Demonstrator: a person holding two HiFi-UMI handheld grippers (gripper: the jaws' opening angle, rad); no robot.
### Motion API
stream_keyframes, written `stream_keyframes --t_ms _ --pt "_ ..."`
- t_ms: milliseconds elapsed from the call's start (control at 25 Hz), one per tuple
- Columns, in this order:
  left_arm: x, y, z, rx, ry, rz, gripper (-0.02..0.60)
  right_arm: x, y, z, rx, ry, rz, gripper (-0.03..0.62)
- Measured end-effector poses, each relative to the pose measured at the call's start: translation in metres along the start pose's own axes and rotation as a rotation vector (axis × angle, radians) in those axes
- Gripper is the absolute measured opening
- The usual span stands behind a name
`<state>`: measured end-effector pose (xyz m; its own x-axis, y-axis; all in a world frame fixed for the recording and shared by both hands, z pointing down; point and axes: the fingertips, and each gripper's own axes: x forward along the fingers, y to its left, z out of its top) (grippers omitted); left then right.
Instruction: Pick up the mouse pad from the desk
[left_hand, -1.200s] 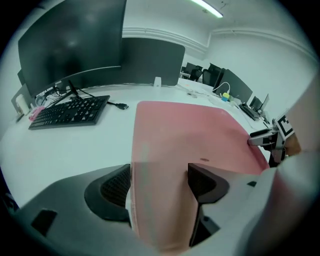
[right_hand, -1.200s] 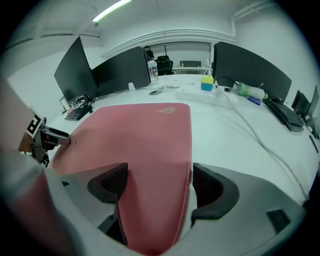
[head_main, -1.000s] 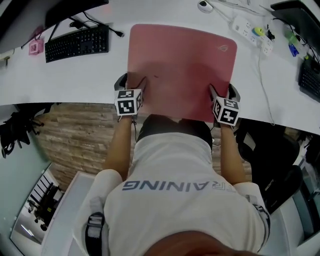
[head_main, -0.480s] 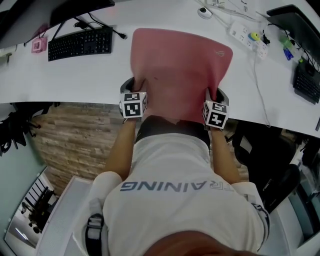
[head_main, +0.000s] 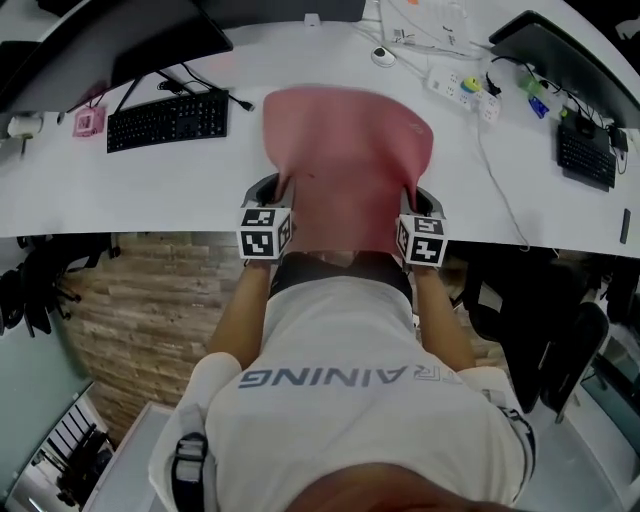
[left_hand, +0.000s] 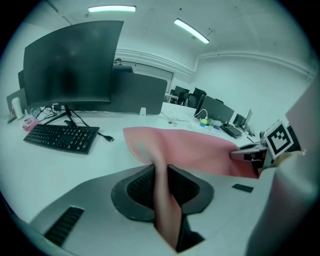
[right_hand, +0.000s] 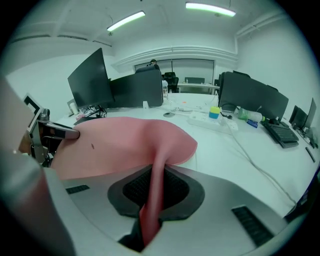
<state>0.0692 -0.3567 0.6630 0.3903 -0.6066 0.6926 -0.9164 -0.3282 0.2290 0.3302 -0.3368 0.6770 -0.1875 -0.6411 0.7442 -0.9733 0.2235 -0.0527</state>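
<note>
The pink mouse pad (head_main: 345, 150) hangs bowed above the white desk (head_main: 150, 190), its near edge raised and its far edge sagging toward the desk. My left gripper (head_main: 281, 192) pinches the pad's near-left corner, and its jaws are still closing on the fabric. My right gripper (head_main: 411, 196) holds the near-right corner, its jaws closing too. In the left gripper view the mouse pad (left_hand: 200, 150) folds between the left gripper (left_hand: 161, 176) pads. The right gripper view shows the mouse pad (right_hand: 120, 142) squeezed thin inside the right gripper (right_hand: 155, 185).
A black keyboard (head_main: 168, 118) lies left of the pad under a dark monitor (head_main: 120, 40). A power strip (head_main: 455, 85) with cables, a mouse (head_main: 383, 56) and a second keyboard (head_main: 585, 150) sit at the back right. A small pink item (head_main: 88, 122) rests far left.
Both grippers closed on the pad's near corners, drew toward each other and rose. The pad went from lying flat to bowed and lifted off the desk.
</note>
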Motion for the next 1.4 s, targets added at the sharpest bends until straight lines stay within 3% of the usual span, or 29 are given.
stream_keyframes --t_ms 120,520,1000,1200,1400 --pt "-0.014 -0.007 0.022 0.002 -0.074 -0.025 0.099 -0.021 -0.001 0.023 0.001 -0.072 -0.021 0.057" --pt "-0.076 -0.03 0.131 0.129 -0.352 -0.081 0.097 -0.093 0.001 0.118 -0.039 -0.337 -0.107 0.057" --pt "-0.187 -0.045 0.246 0.224 -0.7 -0.084 0.095 -0.208 0.021 0.245 -0.155 -0.689 -0.183 0.057" --pt "-0.235 -0.05 0.274 0.262 -0.819 -0.061 0.095 -0.254 0.035 0.279 -0.198 -0.811 -0.202 0.057" --pt "-0.25 -0.047 0.279 0.245 -0.867 -0.066 0.095 -0.272 0.046 0.295 -0.253 -0.859 -0.233 0.057"
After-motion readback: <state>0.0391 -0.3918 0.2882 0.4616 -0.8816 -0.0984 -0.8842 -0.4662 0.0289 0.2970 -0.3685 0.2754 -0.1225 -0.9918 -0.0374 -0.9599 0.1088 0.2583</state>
